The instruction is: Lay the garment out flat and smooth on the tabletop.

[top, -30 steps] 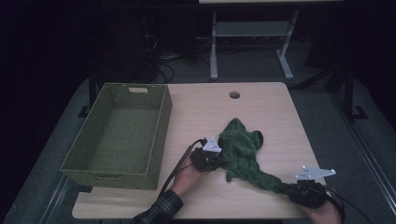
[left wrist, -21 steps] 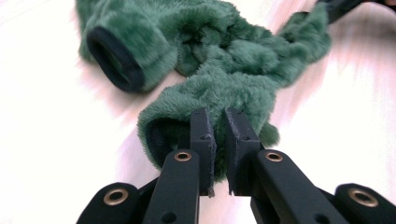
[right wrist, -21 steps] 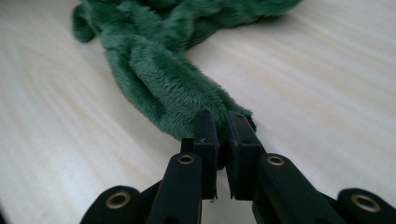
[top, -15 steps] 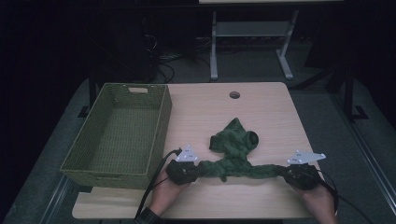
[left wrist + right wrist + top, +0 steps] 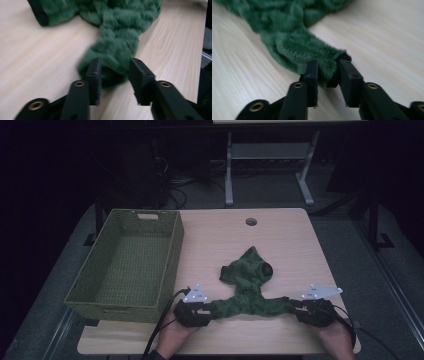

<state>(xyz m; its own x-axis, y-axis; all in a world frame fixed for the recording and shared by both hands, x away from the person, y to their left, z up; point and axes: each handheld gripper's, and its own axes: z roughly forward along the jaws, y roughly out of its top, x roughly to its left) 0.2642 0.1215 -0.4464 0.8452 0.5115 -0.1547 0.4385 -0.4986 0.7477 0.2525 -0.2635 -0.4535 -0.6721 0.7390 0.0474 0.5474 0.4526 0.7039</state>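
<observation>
A fuzzy dark green garment (image 5: 250,285) lies on the wooden table (image 5: 285,245), bunched in the middle, with two ends stretched sideways along the front edge. My left gripper (image 5: 212,310) is shut on its left end, and the left gripper view shows the cloth (image 5: 120,37) pinched between the jaws of that gripper (image 5: 113,72). My right gripper (image 5: 295,306) is shut on the other end. In the right gripper view the cloth (image 5: 294,47) runs away from the gripper (image 5: 327,72) over the table. Both grippers rest low on the tabletop.
A green woven basket (image 5: 171,265) stands empty on the table's left side, its near corner close to my left gripper. A round cable hole (image 5: 251,222) sits near the table's far edge. Dark floor and a desk frame lie beyond the table.
Both grippers have drawn the garment toward the front edge and apart. The left one moved left and nearer, so the cloth between them is now a taut band.
</observation>
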